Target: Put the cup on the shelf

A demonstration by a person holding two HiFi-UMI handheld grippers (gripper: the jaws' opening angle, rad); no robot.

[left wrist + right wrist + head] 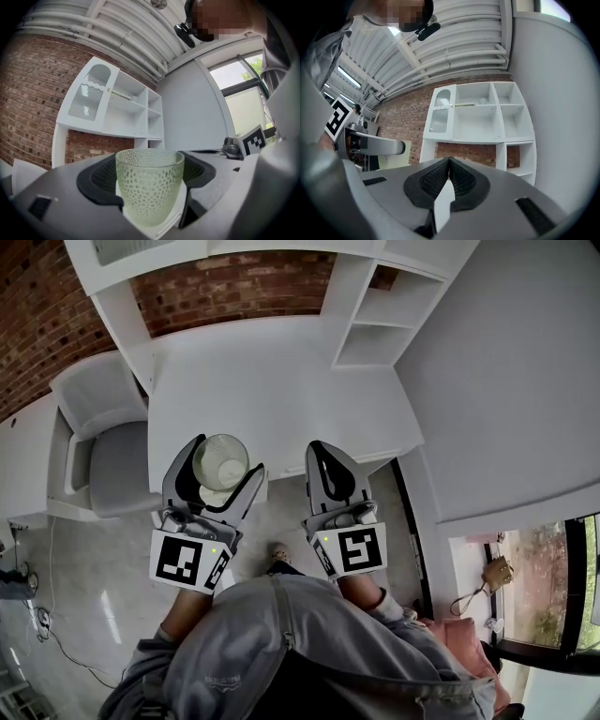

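The person's grey hooded top filled the bottom of the head view, with both arms reaching forward from it. The left tool pinched a pale green cup of dimpled glass, its dark ribbed pads pressed against the cup's two sides. The cup stood upright and open-mouthed in the grip, raised at the near edge of the white surface and not resting on it. The right tool was pressed together with nothing between its pads, held level beside the left one and a little apart from it. Each tool carried a cube with black-and-white square markers at its rear, the left cube and the right cube both just ahead of the person's sleeves. Beyond the tools the surface lay bare, and at its far side rose the white shelf with its open compartments, well apart from the cup. A panel with a ribbed pane closed the shelf's upper left section. A red brick wall showed behind the shelf. A grey chair stood to the left of the surface, a plain white wall rose on the right, and pale tiled floor lay below.
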